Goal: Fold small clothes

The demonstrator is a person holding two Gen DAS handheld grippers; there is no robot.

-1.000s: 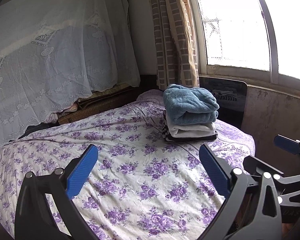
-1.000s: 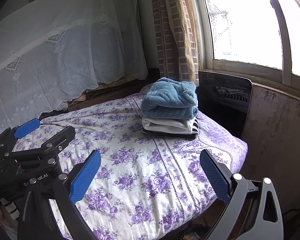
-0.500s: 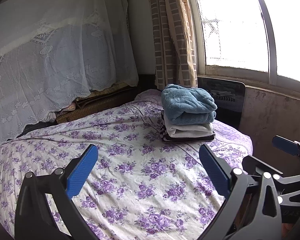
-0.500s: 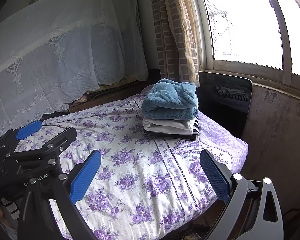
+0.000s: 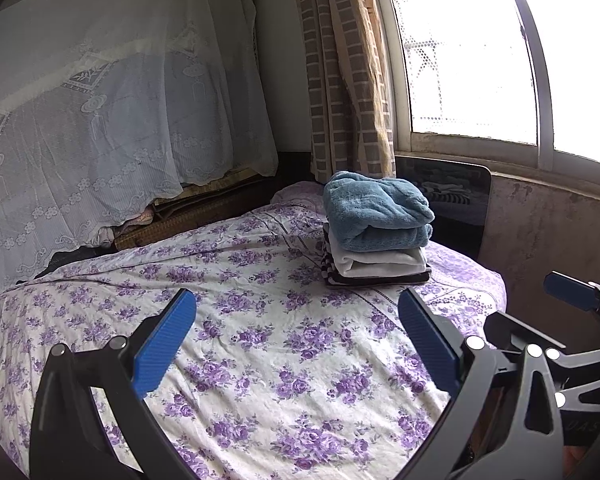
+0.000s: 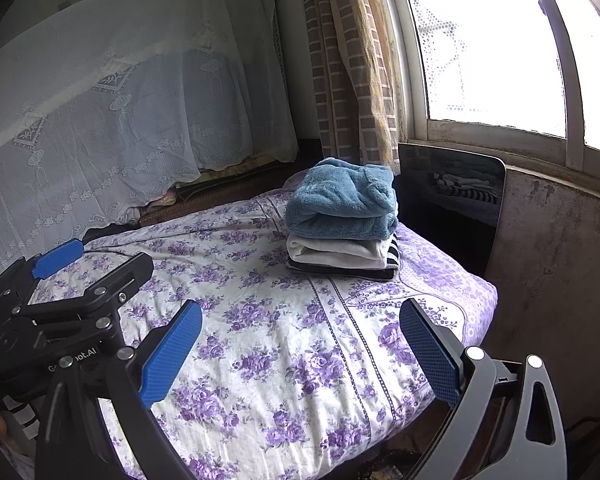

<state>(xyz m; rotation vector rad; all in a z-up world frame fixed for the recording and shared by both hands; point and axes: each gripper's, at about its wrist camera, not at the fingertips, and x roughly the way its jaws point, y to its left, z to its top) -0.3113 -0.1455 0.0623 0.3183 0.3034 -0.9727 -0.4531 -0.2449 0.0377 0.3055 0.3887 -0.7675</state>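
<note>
A stack of folded clothes [image 5: 376, 232] [image 6: 342, 220] sits at the far right of the bed, near the window: a fluffy blue piece on top, a white one under it, a black-and-white striped one at the bottom. My left gripper [image 5: 296, 340] hovers open over the near part of the purple-flowered sheet [image 5: 260, 340], with nothing between its blue pads. My right gripper [image 6: 300, 344] is also open and empty, to the right of the left one. Both are well short of the stack.
A white lace cover [image 5: 100, 120] drapes over piled things at the back left. A checked curtain [image 5: 340, 72] and a bright window [image 5: 480, 48] stand behind the stack. A dark glossy panel [image 6: 452, 196] leans by the bed's right edge, next to a stained wall [image 6: 560, 260].
Both views have shifted a little; the stack sits slightly higher and further left in each frame. Both grippers stay open and empty.
</note>
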